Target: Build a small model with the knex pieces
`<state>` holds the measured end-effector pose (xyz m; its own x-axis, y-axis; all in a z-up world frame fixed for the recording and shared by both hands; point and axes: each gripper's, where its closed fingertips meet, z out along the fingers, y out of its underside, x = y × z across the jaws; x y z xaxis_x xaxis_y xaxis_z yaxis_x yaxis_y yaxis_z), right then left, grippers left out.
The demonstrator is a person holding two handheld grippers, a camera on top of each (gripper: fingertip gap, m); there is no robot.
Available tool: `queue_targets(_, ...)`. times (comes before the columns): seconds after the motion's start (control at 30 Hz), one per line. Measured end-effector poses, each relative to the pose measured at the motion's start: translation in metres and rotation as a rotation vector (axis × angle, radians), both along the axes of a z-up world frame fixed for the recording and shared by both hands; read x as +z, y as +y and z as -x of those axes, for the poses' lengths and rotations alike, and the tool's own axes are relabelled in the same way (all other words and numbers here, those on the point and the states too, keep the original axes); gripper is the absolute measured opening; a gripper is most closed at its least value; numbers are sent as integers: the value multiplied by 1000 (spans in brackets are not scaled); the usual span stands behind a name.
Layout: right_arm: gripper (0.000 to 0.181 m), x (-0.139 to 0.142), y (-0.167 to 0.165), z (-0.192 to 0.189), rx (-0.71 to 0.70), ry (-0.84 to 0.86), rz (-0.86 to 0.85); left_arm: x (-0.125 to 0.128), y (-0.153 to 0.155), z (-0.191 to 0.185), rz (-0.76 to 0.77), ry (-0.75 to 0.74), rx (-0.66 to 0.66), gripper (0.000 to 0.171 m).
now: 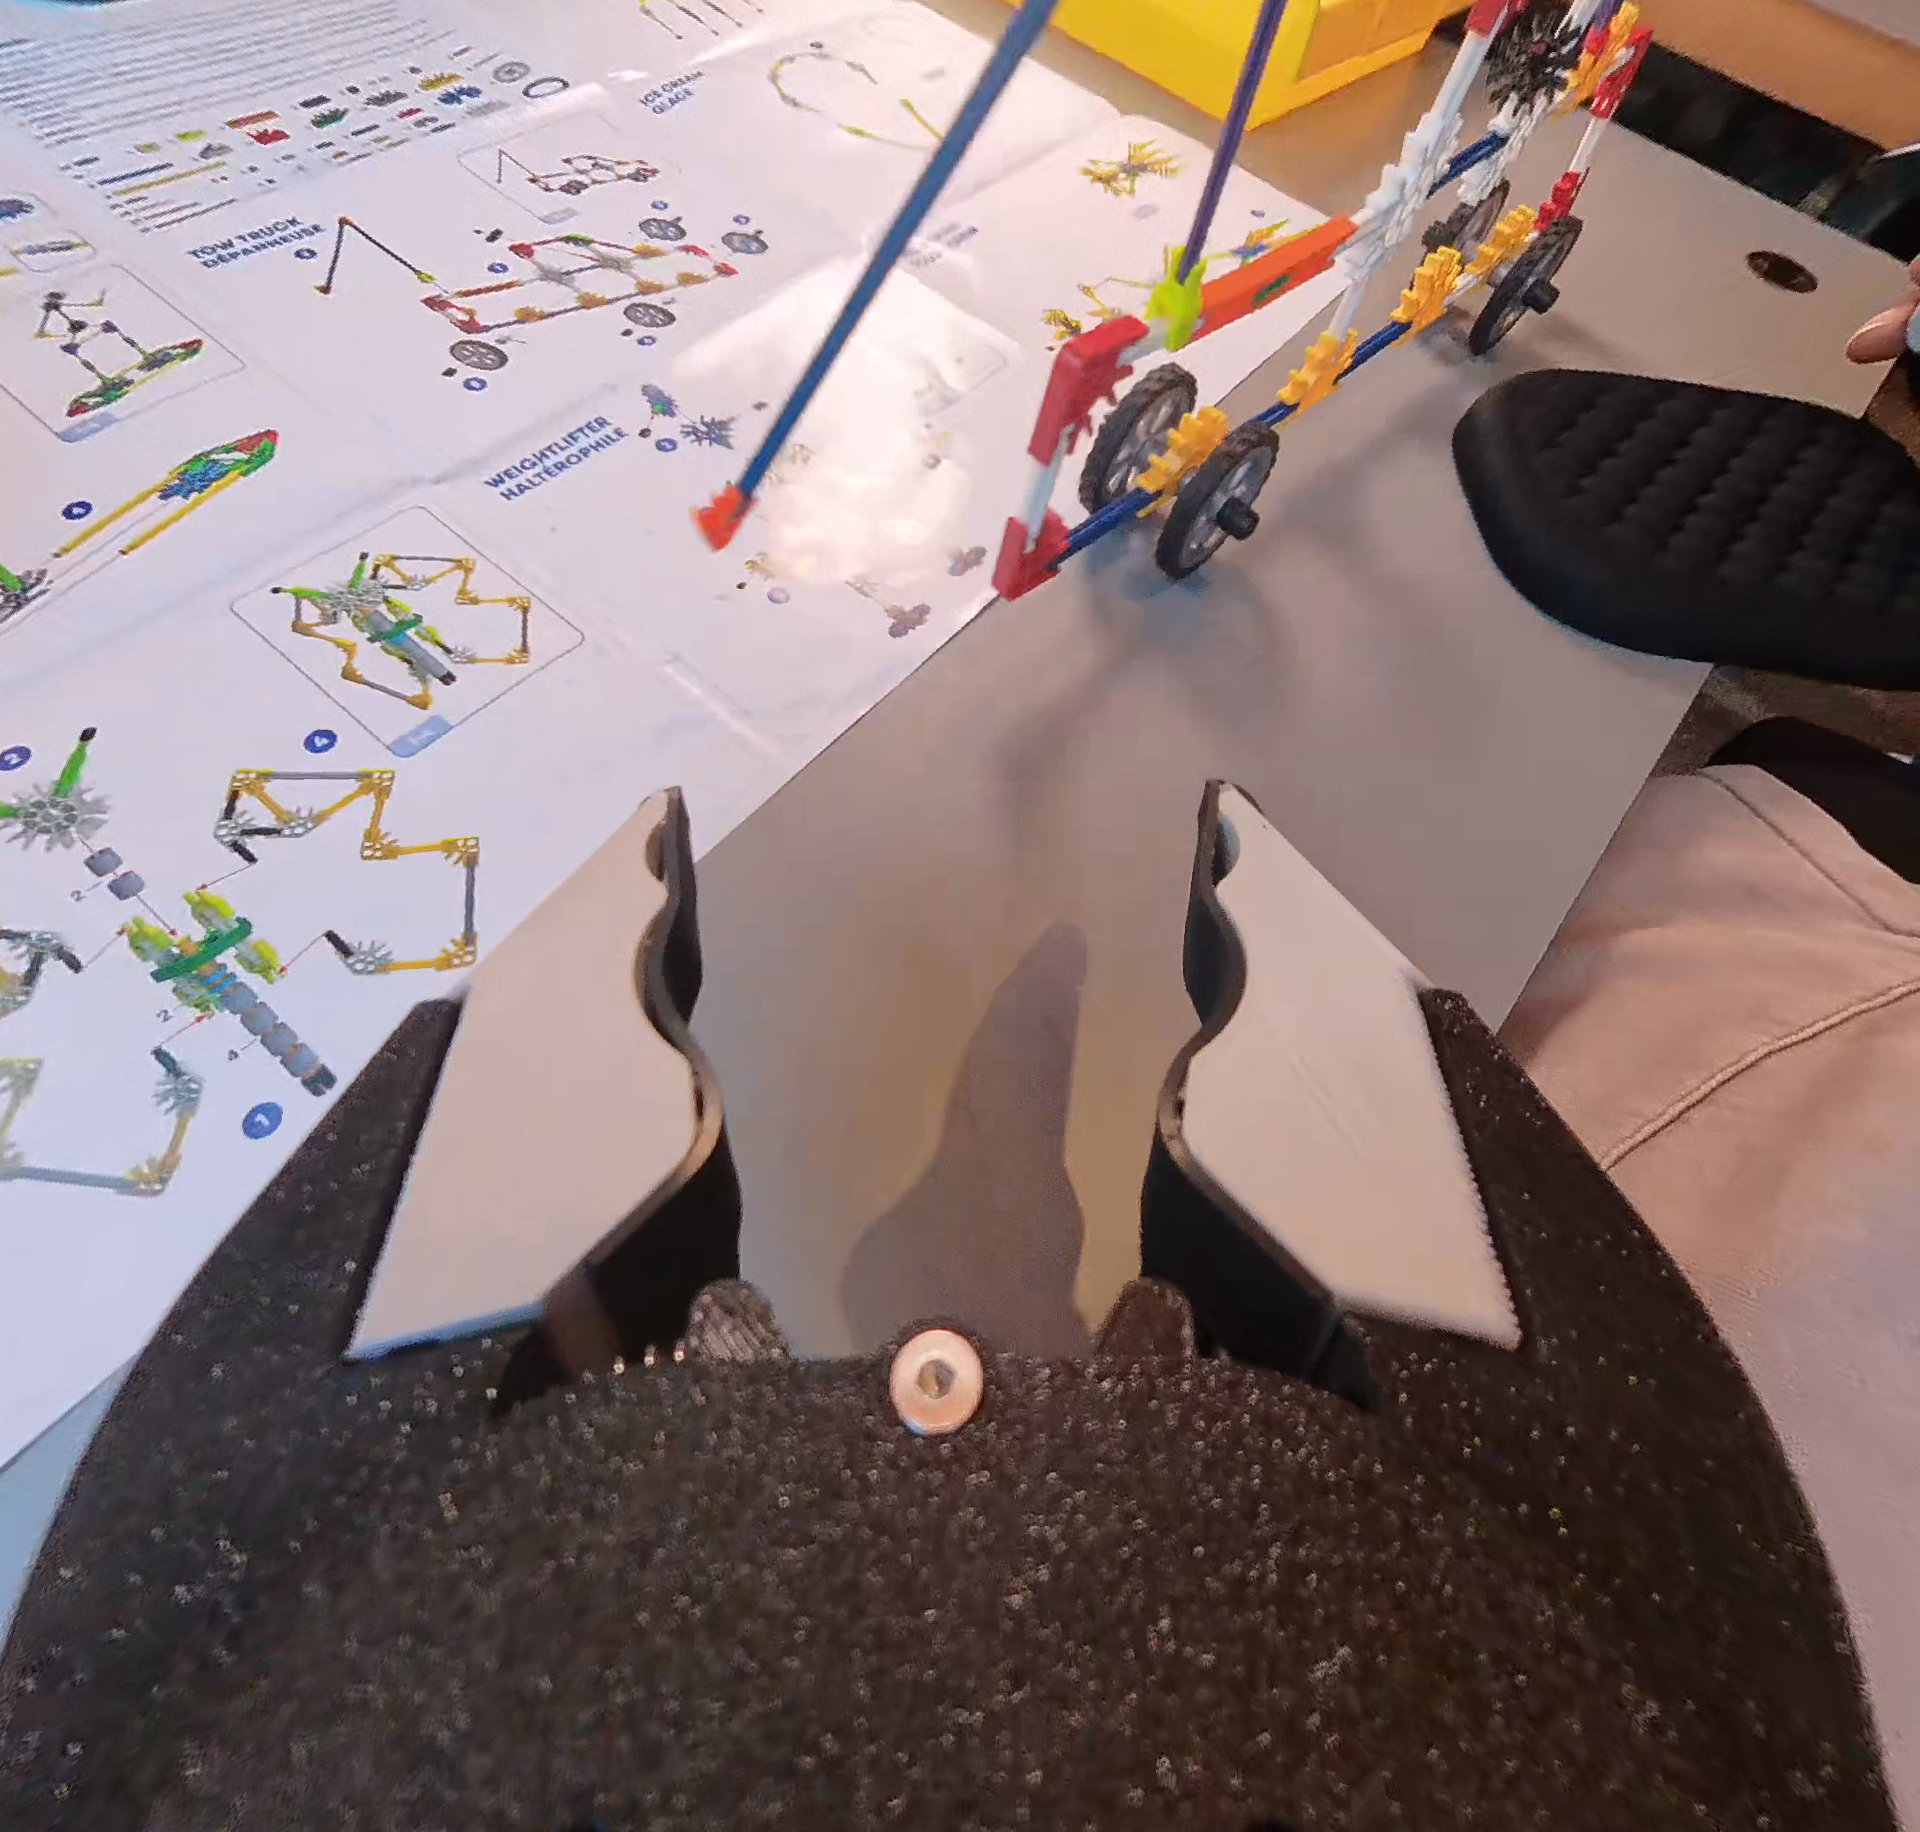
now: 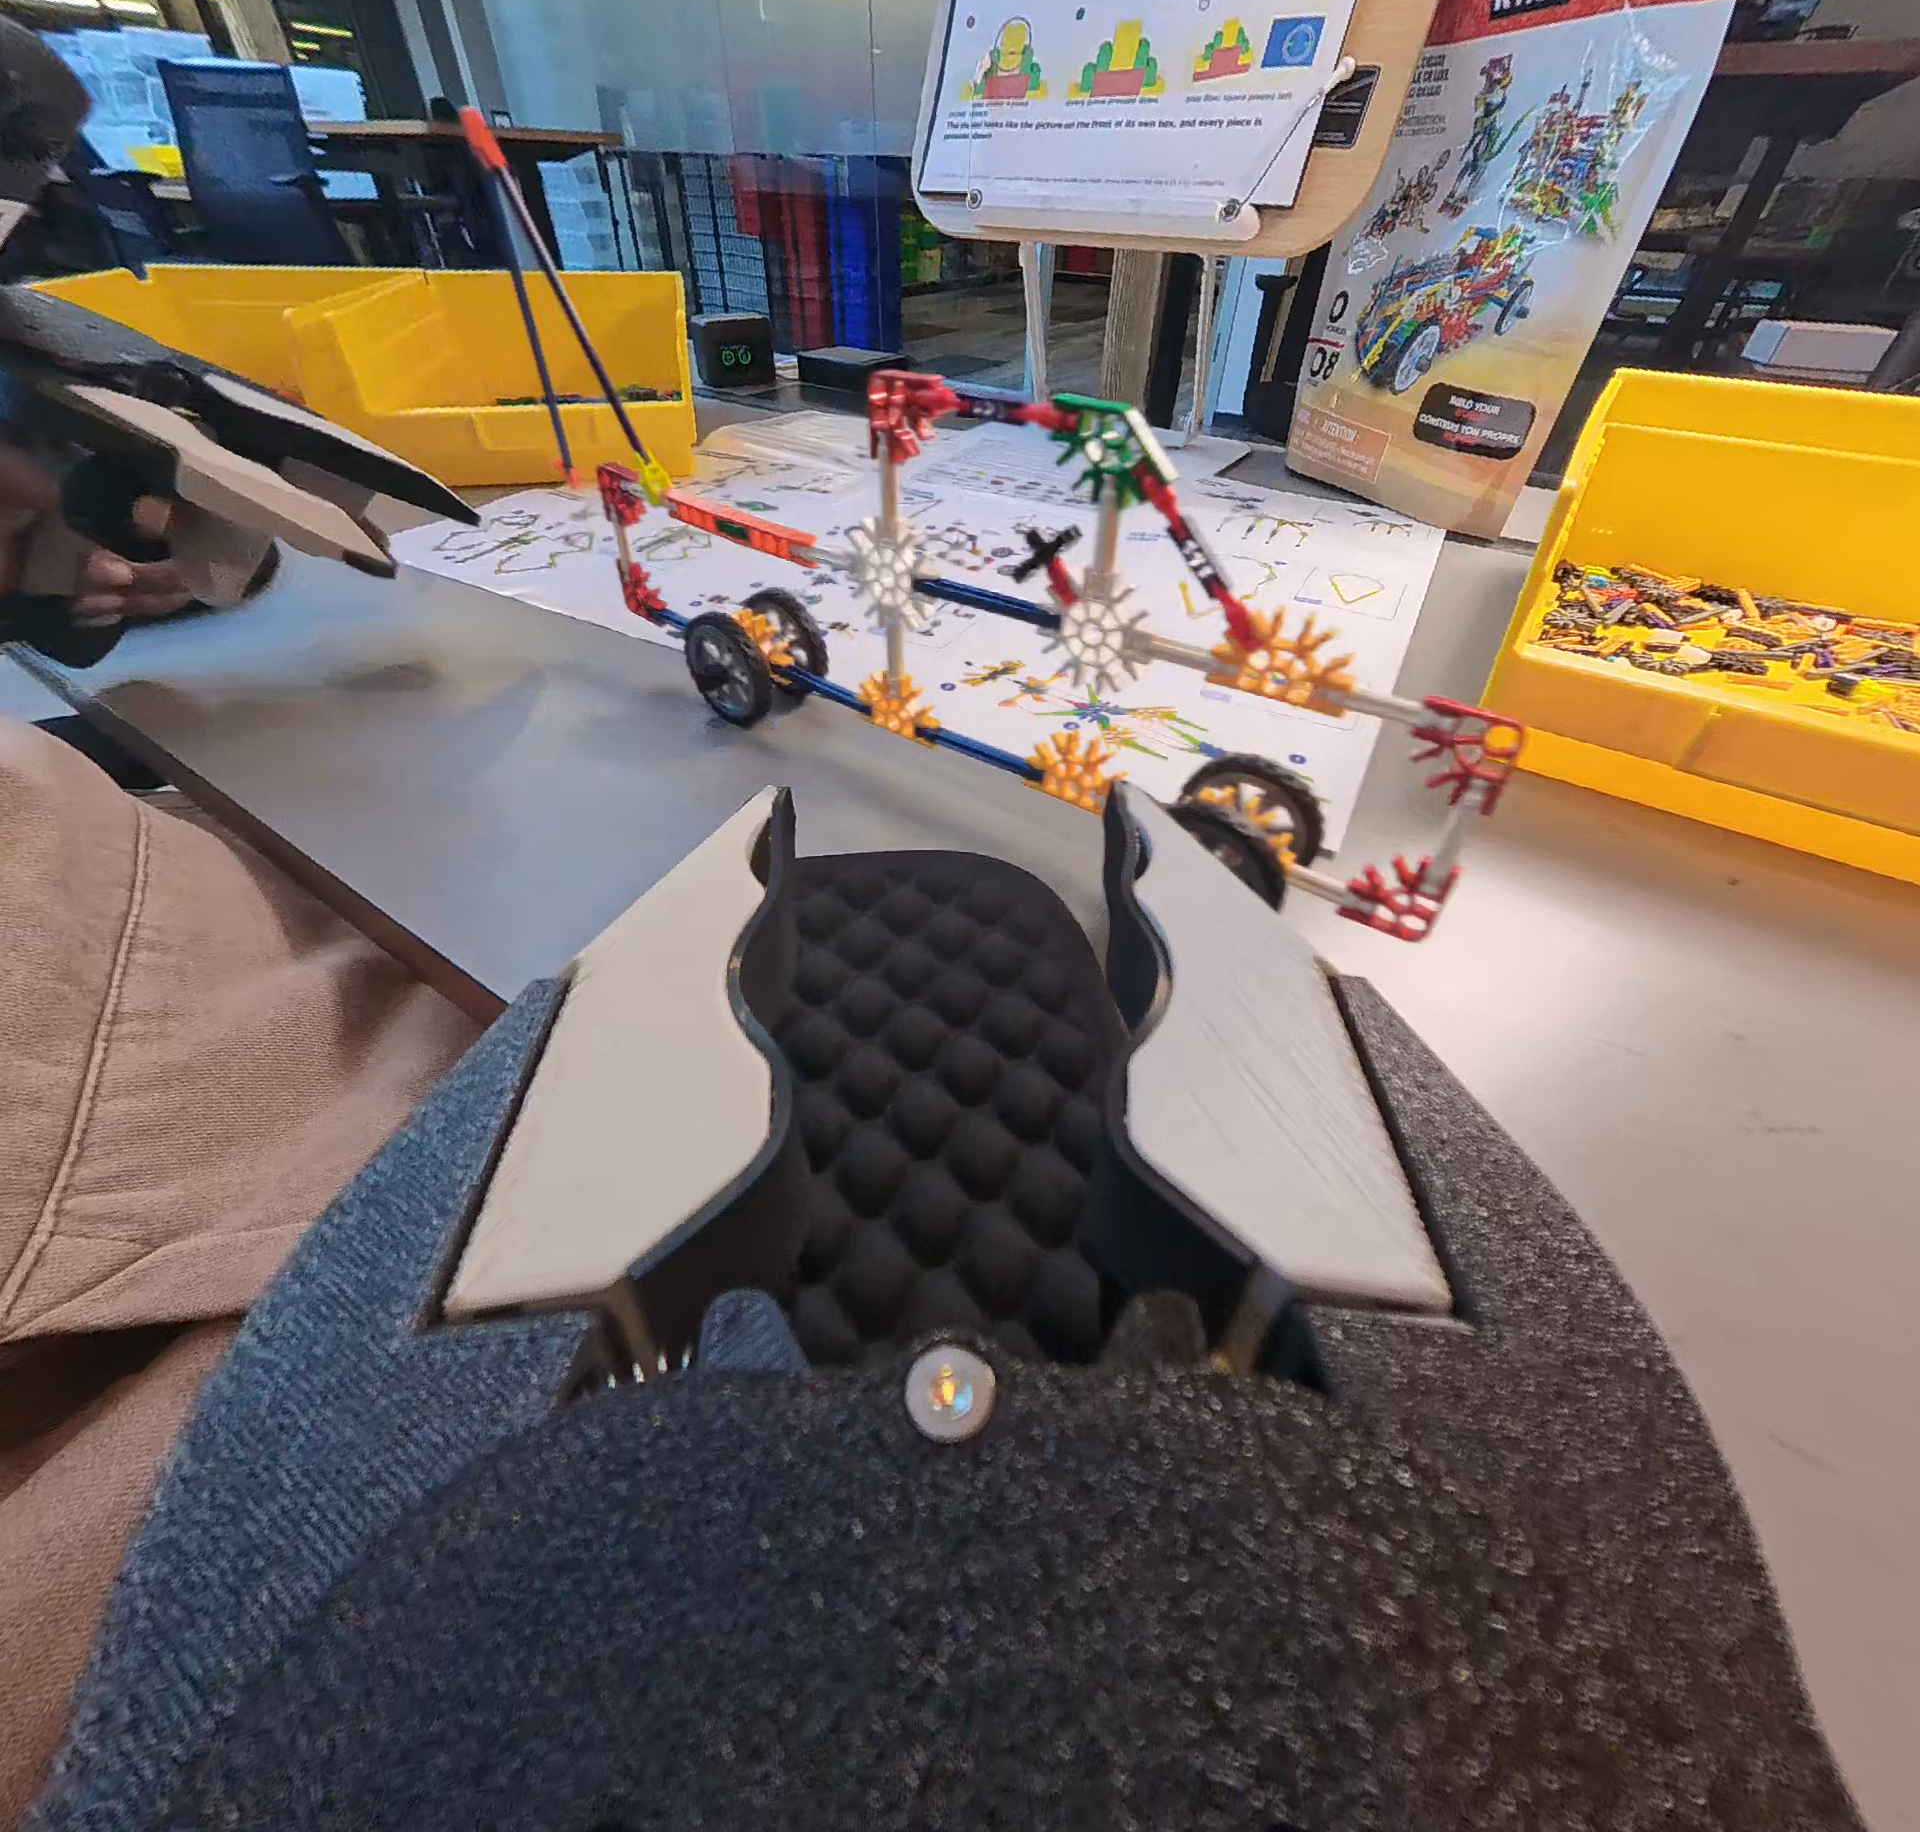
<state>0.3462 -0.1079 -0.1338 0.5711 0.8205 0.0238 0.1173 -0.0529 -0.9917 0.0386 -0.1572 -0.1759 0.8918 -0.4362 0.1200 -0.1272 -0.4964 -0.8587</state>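
Observation:
A toy vehicle (image 1: 1299,359) made of coloured rods and connectors stands on black wheels, partly on the grey table (image 1: 1247,743). Two long blue rods (image 1: 914,213) rise from its front and meet at a red tip. My left gripper (image 1: 940,816) is open and empty over bare table, short of the vehicle's front. In the right wrist view the vehicle (image 2: 1039,619) stands just beyond my right gripper (image 2: 945,806). That gripper is open and empty above a black dimpled pad (image 2: 935,1034). The left gripper (image 2: 426,535) shows at the left.
A printed instruction sheet (image 1: 416,432) covers the table's left. Yellow bins (image 2: 468,359) stand behind, and one at the right (image 2: 1714,629) holds several loose parts. A toy box (image 2: 1507,224) and a clipboard stand (image 2: 1143,68) are at the back. The black pad (image 1: 1683,525) and a trouser leg (image 1: 1714,951) sit at the table edge.

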Motion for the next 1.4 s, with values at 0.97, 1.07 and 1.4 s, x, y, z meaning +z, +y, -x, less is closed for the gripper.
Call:
queue_targets(0.97,81,-9,25,-8,-174,-51,56,54,0,11,-349,5,62,86)
queue_targets(1.07,79,-14,27,-8,-184,-68,65,54,0,12,-344,1,65,87)
queue_targets(1.4,76,-31,35,-9,-224,-120,133,40,5,18,-306,-15,70,87)
